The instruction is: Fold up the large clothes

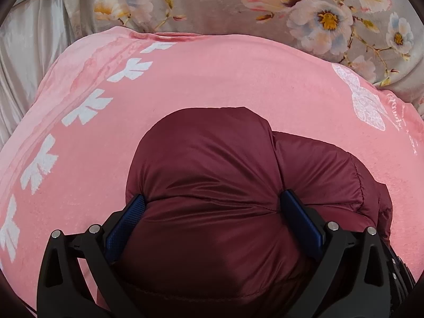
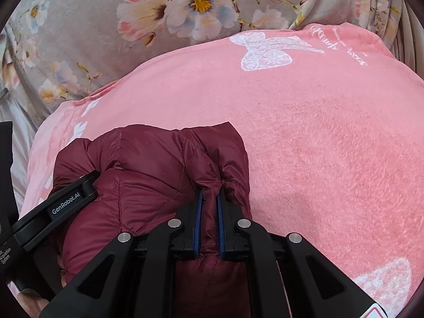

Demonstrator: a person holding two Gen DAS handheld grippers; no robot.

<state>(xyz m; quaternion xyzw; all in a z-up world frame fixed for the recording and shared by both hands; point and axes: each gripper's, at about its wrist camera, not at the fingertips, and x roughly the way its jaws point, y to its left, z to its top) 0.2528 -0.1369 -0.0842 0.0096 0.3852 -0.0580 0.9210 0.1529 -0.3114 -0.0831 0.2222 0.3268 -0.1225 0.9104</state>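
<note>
The maroon puffer jacket [image 1: 206, 175] runs off the bottom edge in both wrist views, so its full shape cannot be told. It covers part of the pink blanket [image 1: 212, 79]. White script [image 2: 341, 45] beside the butterfly print (near the blanket's far corner) is too small to read. Whether the left tool [image 1: 212, 198] presses the padding is unclear.

A pink blanket [image 1: 225, 79] covers grey floral bedding [image 2: 92, 26].

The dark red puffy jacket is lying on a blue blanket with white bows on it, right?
Not quite. The blanket under the dark red puffy jacket is pink, not blue; the right wrist view shows it plainly. It does have white bows on it.
</note>
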